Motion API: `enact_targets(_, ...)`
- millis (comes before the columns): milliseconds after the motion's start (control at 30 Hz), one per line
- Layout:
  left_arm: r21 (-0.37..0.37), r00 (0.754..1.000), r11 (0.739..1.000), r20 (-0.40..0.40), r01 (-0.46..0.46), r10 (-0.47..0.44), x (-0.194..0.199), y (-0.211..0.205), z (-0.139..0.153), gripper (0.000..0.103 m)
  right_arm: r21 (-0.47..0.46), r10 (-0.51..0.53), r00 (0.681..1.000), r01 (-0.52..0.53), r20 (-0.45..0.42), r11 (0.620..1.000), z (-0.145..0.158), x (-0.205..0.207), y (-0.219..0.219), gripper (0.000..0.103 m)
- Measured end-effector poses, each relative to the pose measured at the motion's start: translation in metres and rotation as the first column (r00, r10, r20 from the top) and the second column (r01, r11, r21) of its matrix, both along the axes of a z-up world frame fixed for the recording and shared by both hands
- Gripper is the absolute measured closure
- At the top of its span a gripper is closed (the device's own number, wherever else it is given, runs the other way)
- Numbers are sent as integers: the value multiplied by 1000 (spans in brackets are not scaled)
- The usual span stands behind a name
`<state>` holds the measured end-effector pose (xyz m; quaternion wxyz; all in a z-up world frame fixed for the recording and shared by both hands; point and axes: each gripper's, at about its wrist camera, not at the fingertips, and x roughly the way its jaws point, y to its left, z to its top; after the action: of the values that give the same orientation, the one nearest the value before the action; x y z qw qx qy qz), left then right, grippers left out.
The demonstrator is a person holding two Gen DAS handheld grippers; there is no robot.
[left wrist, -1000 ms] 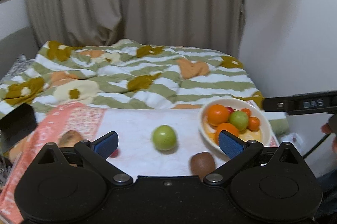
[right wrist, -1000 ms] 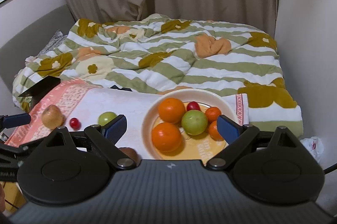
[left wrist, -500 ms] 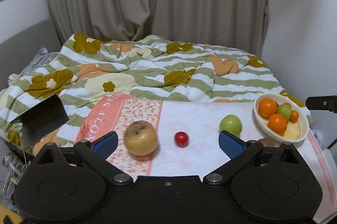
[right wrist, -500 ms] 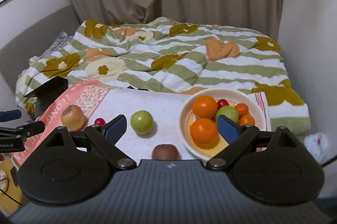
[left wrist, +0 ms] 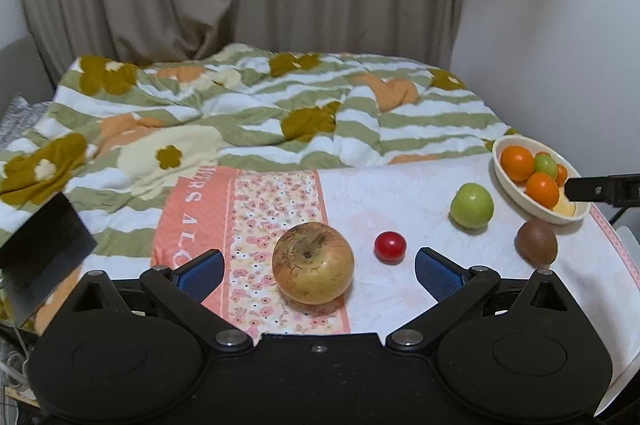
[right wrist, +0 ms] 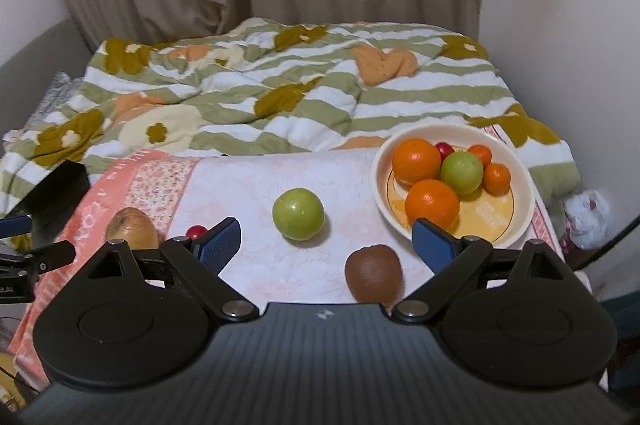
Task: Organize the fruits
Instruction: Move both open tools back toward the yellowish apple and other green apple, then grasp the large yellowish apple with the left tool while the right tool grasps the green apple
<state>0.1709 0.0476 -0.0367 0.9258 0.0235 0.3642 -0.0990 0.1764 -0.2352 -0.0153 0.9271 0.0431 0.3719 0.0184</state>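
A bed [left wrist: 280,113] covered by a striped, flowered quilt fills the far side. Nearer, a desk [right wrist: 248,185] is draped in a white and pink cloth. At its right a cream bowl [right wrist: 524,185] holds oranges, a green fruit and small ones. On the cloth, from left to right, a yellowish apple [left wrist: 313,263], a small red fruit [left wrist: 390,246], a green apple [right wrist: 298,213] and a brown kiwi [right wrist: 374,275] are laid apart. The left tongs [left wrist: 318,275] are spread around the yellowish apple without touching it. The right tongs [right wrist: 326,245] are spread, empty.
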Motion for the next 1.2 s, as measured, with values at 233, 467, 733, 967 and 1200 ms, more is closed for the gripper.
enact_targets(233, -24, 997, 999, -63, 40, -41, 35, 11, -28, 0, -27, -17, 999, 16, -51, 1000, -34, 28, 21, 0)
enact_targets(467, -60, 992, 998, -122, 14, -21, 58, 12, -47, 0, -34, 4, 997, -6, -76, 999, -52, 59, 29, 0)
enact_targets(733, -113, 981, 992, -190, -53, 31, 72, 11, -62, 2, -41, 62, 991, -67, -120, 997, -69, 87, 36, 0)
enact_targets(967, -128, 967, 986, -243, -110, 77, 83, 11, -74, 10, -49, 98, 983, -107, -157, 993, -81, 103, 36, 0)
enact_targets(1200, -167, 959, 978, -275, -124, 74, 86, 12, -77, 25, -58, 124, 976, -137, -181, 989, -89, 112, 37, 0)
